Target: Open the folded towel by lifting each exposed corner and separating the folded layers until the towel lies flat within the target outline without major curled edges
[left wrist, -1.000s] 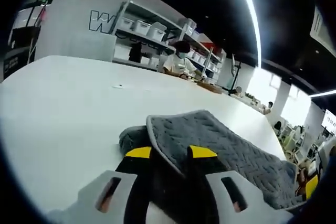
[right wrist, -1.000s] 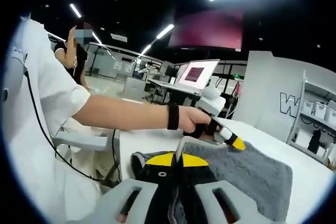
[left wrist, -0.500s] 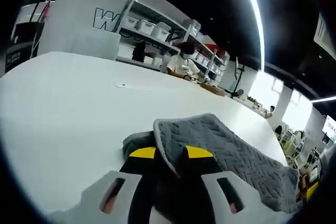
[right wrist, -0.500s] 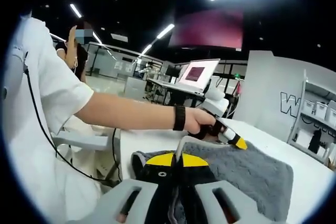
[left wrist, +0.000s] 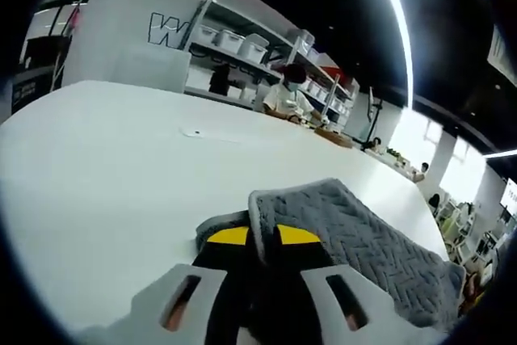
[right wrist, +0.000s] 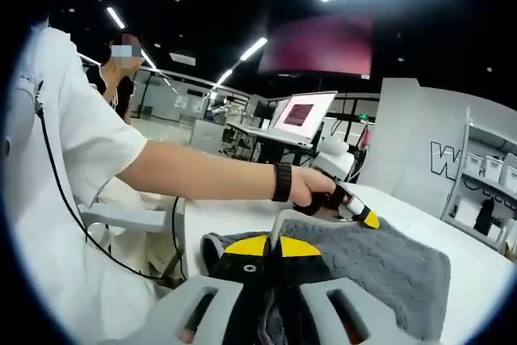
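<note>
A grey quilted towel (left wrist: 355,240) lies on the white table (left wrist: 113,167), stretching right from the left gripper's jaws. My left gripper (left wrist: 262,240) is shut on the towel's near edge, which stands up thin between its yellow-tipped jaws. In the right gripper view the towel (right wrist: 380,268) spreads away to the right. My right gripper (right wrist: 273,246) is shut on a corner of it, with a fold rising between the jaws. The left gripper (right wrist: 355,214) also appears there, held in a hand at the towel's far edge.
A person in a white shirt (right wrist: 56,167) stands at the left, an arm (right wrist: 202,182) reaching over the table. A laptop (right wrist: 303,115) sits behind. Shelves with white bins (left wrist: 234,42) and seated people (left wrist: 283,96) lie beyond the table's far edge.
The left gripper has closed tighter on the towel edge and shifted slightly right along it. The hand with the left gripper drifted right in the right gripper view. The right gripper holds still.
</note>
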### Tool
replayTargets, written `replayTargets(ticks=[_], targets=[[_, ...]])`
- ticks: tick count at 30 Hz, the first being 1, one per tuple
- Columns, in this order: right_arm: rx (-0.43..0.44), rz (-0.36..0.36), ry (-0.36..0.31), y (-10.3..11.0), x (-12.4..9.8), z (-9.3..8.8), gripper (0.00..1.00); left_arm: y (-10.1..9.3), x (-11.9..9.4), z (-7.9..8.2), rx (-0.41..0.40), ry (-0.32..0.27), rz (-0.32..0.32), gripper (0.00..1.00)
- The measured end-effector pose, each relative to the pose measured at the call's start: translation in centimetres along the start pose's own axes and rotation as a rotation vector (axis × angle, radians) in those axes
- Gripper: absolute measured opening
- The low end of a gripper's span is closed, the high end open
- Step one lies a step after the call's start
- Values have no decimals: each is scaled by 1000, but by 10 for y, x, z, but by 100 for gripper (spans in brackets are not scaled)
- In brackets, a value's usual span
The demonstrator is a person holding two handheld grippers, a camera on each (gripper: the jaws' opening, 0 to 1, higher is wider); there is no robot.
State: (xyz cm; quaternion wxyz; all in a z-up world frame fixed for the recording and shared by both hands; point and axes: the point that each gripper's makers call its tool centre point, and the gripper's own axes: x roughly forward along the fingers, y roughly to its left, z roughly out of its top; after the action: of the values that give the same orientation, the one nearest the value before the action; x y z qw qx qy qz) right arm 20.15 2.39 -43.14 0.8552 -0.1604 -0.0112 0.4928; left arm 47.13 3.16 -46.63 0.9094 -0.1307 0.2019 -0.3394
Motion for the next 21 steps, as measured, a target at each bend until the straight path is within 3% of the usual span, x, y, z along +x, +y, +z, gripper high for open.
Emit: replayTargets(ticks=[9,21], targets=[[2,3,2,2,-1,-1,0,-1,-1,-3,14,12,-3,2],[-35,3,27,1,-5,-3,0,-1,-3,8,-8,-30,-9,1]])
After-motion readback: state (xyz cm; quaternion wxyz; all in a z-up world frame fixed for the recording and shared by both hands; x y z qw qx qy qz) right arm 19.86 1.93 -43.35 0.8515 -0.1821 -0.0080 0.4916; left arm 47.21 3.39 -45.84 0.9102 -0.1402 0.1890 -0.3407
